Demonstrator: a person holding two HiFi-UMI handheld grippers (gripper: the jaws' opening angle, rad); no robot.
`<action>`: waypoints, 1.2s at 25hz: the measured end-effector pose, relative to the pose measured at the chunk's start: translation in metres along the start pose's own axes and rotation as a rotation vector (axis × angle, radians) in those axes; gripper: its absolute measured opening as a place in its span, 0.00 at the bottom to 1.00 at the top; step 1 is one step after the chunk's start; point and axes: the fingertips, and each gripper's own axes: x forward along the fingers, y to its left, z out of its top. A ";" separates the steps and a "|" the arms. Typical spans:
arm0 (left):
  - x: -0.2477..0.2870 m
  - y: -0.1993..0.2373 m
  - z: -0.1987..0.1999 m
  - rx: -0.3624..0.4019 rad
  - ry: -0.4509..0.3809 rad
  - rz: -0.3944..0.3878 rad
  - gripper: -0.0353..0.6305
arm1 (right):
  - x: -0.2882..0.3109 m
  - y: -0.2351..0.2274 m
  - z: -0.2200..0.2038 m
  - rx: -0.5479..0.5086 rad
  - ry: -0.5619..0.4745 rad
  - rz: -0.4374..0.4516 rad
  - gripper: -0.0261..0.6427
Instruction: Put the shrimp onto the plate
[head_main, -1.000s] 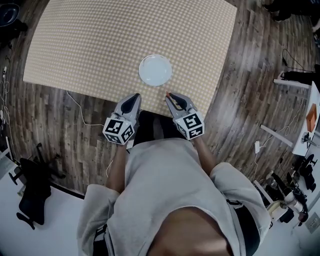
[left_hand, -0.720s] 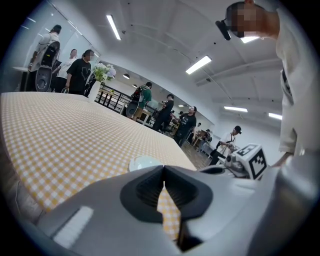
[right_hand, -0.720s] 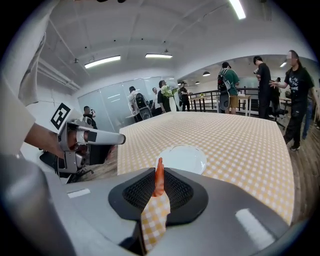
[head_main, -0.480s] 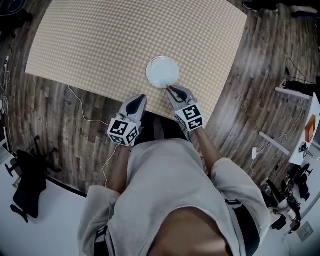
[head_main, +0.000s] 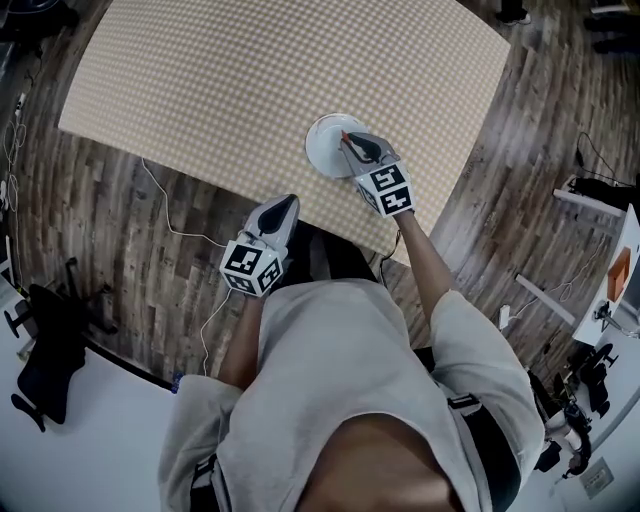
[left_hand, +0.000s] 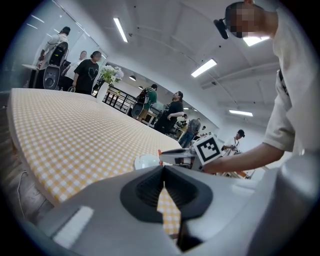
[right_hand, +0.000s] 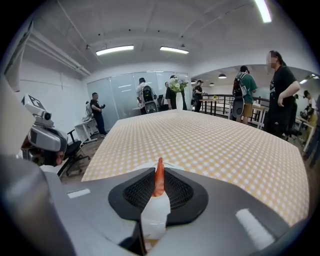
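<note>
Closest to you, your left claw (head_main: 284, 205) is held out just in front of your pale sleeve, its tips at the near edge of the desk (head_main: 250, 80). In its own view the left claw (left_hand: 164, 172) has its pads closed tip to tip with nothing between them. Only the yellow-and-white checked cloth of the desk (left_hand: 65, 135) shows through the slit below them.

A little farther out and to the right, your right arm is stretched forward and your right claw (head_main: 350, 140) sits over the white plate (head_main: 322, 150). That claw is closed on the shrimp (head_main: 345, 134). In its own view the right claw (right_hand: 159, 170) pinches the orange shrimp (right_hand: 159, 180) upright between the pads, and the pointed end sticks up past the tips. The white of the plate (right_hand: 154, 217) shows through the gap beneath. The shrimp is directly above the plate, but you cannot tell from any view whether it touches the surface. From the left claw's camera, the plate (left_hand: 146, 161) lies on the cloth just beside the tips of the right claw (left_hand: 165, 153).

Beyond the plate the desk (right_hand: 210, 145) runs on bare under its checked cloth. Wood-plank floor (head_main: 120, 230) lies around it, with a white cable (head_main: 165, 210) trailing on the left. At the far end of the room several people (right_hand: 277, 95) stand under strip lights.
</note>
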 end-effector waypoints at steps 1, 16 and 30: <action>-0.001 0.001 0.000 -0.001 -0.001 0.002 0.07 | 0.003 -0.003 0.000 -0.016 0.015 0.004 0.12; -0.012 0.002 -0.008 -0.031 -0.021 0.019 0.07 | 0.021 0.030 -0.037 -1.001 0.357 0.234 0.12; -0.022 0.016 -0.010 -0.057 -0.027 0.058 0.07 | 0.034 0.031 -0.038 -0.863 0.383 0.302 0.15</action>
